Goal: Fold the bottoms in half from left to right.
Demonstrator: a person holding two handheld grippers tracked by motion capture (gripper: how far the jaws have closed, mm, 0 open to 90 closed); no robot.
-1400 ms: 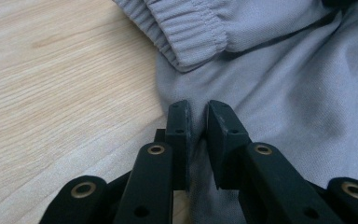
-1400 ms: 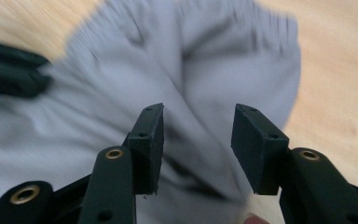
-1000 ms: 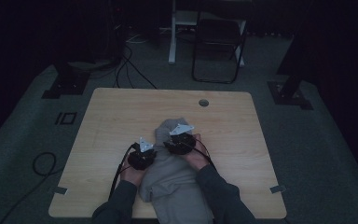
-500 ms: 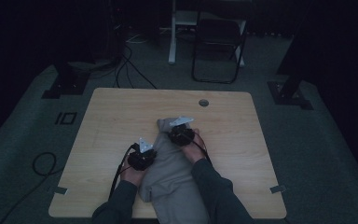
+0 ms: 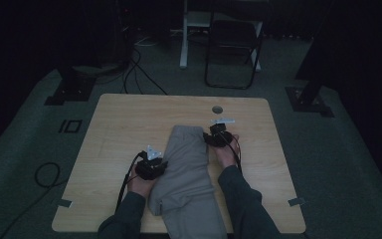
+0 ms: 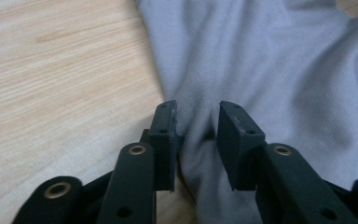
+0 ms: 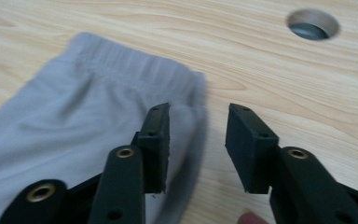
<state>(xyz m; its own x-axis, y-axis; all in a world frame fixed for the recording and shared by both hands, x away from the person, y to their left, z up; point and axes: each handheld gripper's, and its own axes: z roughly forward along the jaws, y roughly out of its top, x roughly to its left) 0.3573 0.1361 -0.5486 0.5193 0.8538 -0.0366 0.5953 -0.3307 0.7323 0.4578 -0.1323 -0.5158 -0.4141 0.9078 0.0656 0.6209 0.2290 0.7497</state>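
A grey garment (image 5: 186,172), apparently a pair of trousers or shorts with an elastic waistband, lies lengthwise on the light wooden table (image 5: 119,129), its waistband end toward the far side and its near end hanging over the table's front edge between the person's forearms. The left gripper (image 5: 151,167) sits at the garment's left edge, roughly midway along its length. In the left gripper view the jaws stand slightly apart with a raised fold of the grey garment (image 6: 279,79) bunched between them; the cloth touches the inner face of the left-hand jaw, but whether the fold is actually pinched cannot be told. Bare wood of the table (image 6: 51,70) shows to the left of the cloth. The right gripper (image 5: 219,134) sits at the garment's far right corner, beside the waistband. In the right gripper view its jaws are spread, nothing held; one jaw stands over the cloth's edge, the other over bare wood. The gathered waistband (image 7: 130,60) lies ahead of the jaws. A round cable hole (image 7: 313,24) in the tabletop shows beyond, well apart from the garment. On the floor past the table stands a dark folding chair (image 5: 231,42).
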